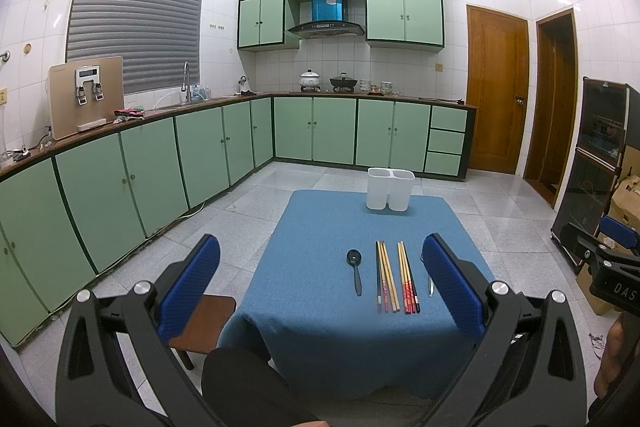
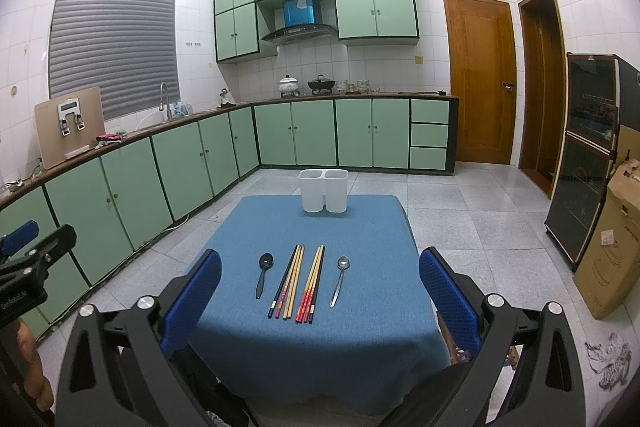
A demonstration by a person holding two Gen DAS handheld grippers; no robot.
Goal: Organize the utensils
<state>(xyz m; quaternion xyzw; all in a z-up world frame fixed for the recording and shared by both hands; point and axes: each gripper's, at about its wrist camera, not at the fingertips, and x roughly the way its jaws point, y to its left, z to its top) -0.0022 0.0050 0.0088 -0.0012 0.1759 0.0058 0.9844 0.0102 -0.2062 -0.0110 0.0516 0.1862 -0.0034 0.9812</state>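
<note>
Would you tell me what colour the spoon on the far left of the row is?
The left spoon is black; the right wrist view shows it best.

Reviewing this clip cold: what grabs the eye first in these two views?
The blue tablecloth stands out against the pale green kitchen cabinets. On it lies a neat row: black spoon, two bundles of chopsticks, metal spoon. Behind them at the far edge stands a white two-compartment holder, with nothing showing above its rims.
</note>
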